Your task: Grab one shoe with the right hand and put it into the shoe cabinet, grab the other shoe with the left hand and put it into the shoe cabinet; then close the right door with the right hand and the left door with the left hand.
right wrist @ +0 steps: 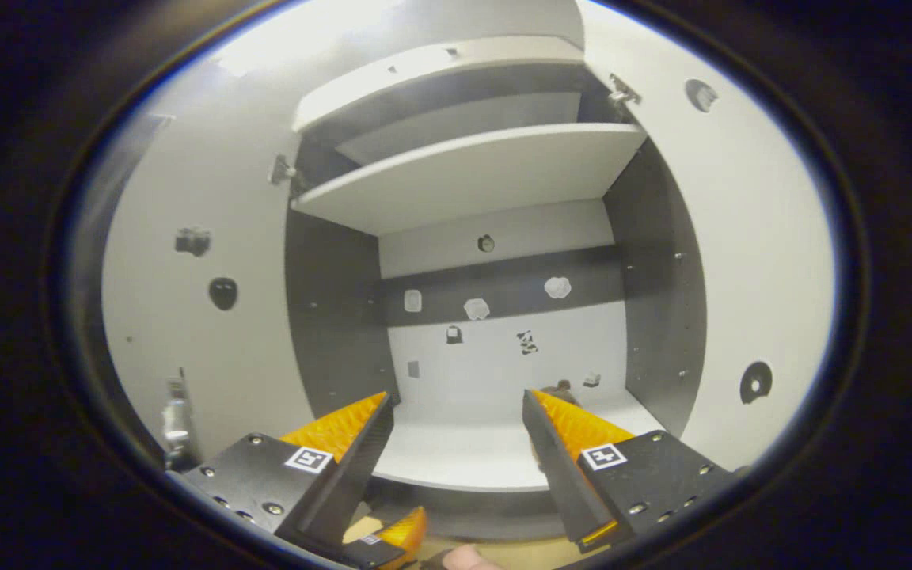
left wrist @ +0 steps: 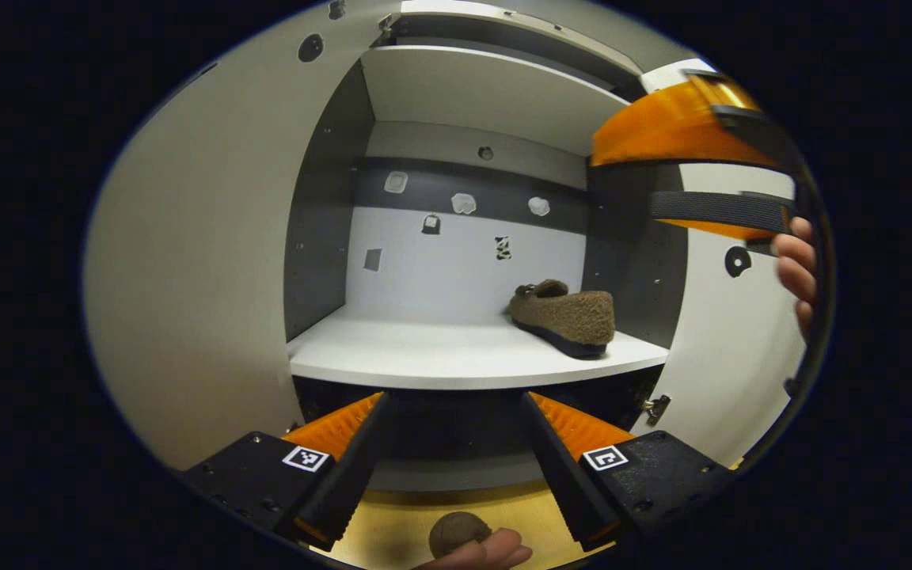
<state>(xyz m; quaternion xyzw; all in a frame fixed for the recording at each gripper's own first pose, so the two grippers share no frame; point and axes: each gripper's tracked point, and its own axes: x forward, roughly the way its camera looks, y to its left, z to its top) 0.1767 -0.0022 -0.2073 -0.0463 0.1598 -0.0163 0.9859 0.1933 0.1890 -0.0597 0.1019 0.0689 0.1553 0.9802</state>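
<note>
A: Where's the shoe (left wrist: 565,315)?
B: Right of centre, on the cabinet shelf (left wrist: 456,356). One in.
A: Tongs?
B: Left tongs (left wrist: 456,459) wide, empty, low in frame. Right tongs (right wrist: 456,467) also wide and empty, facing the shelf.
A: Next?
B: Probably the left must fetch the second shoe; both doors stand open.

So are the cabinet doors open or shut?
Open. The left door and right door both swing outward, showing the shelf with one shoe on it.
</note>
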